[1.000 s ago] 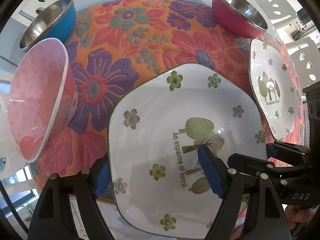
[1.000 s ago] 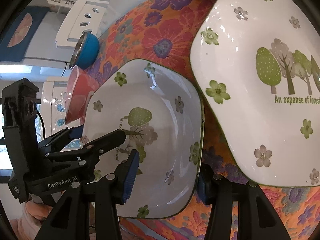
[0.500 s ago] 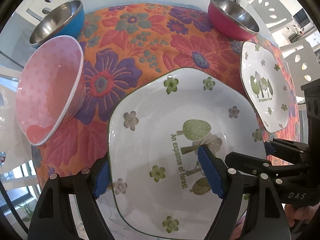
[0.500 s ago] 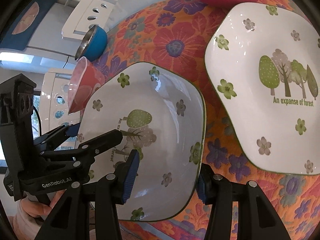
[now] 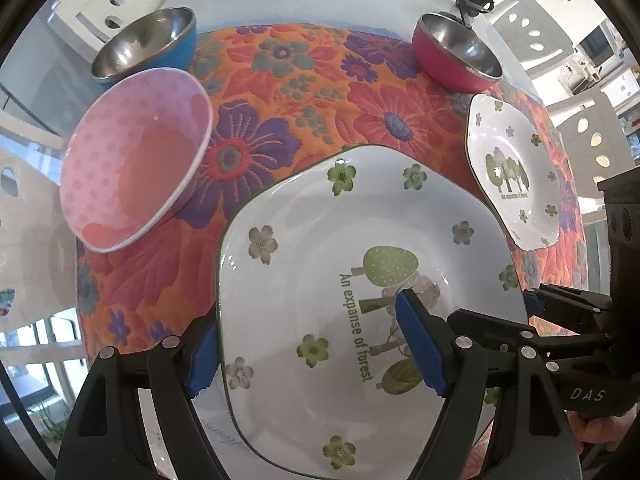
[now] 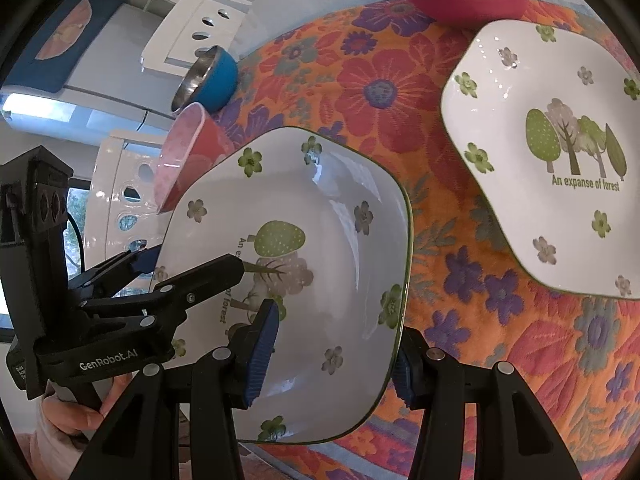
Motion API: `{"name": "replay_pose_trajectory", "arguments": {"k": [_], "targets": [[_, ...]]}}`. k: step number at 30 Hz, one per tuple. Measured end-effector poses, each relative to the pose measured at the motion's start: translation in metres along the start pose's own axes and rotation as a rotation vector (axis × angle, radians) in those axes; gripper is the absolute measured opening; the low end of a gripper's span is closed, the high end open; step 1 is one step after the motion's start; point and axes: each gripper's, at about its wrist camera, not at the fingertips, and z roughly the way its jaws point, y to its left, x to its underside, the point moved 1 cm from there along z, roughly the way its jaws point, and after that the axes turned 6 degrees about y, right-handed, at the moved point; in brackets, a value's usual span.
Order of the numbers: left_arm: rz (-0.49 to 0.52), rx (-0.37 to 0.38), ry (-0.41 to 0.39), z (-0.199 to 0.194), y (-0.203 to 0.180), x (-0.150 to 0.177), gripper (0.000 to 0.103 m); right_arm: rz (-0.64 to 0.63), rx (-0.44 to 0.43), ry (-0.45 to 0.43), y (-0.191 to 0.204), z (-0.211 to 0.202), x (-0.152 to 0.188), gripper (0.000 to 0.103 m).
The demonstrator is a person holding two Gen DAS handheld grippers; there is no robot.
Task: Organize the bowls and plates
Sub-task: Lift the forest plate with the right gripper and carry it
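A deep white plate [image 5: 320,280] printed with trees and flowers hangs above the flowered cloth, held from two sides. My left gripper [image 5: 312,354] is shut on its left wall, one blue pad outside the rim and one inside. On the opposite wall my right gripper [image 6: 330,364] is shut the same way, over the same plate [image 6: 340,240]. A second plate [image 6: 560,160] of the same pattern lies flat on the cloth to the right. A pink dotted bowl [image 5: 136,160] stands at the left.
A blue steel bowl [image 5: 144,44] sits at the far left corner and a magenta steel bowl [image 5: 456,52] at the far right. The orange flowered cloth [image 5: 300,92] covers the table. White chairs [image 6: 192,36] stand around it. A hand [image 6: 68,416] holds the left gripper.
Both grippers have risen with the plate between them. The cloth, bowls and second plate look smaller and farther away. Neither grip has changed.
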Motion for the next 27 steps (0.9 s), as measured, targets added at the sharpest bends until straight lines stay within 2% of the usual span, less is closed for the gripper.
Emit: {"name": "replay_pose_trajectory", "arguments": {"k": [27], "targets": [[-0.099,0.043,-0.108,-0.043,0.065,0.051,0.077,-0.116,0.029,0.003,0.083,0.017,0.032,0.050]]}}
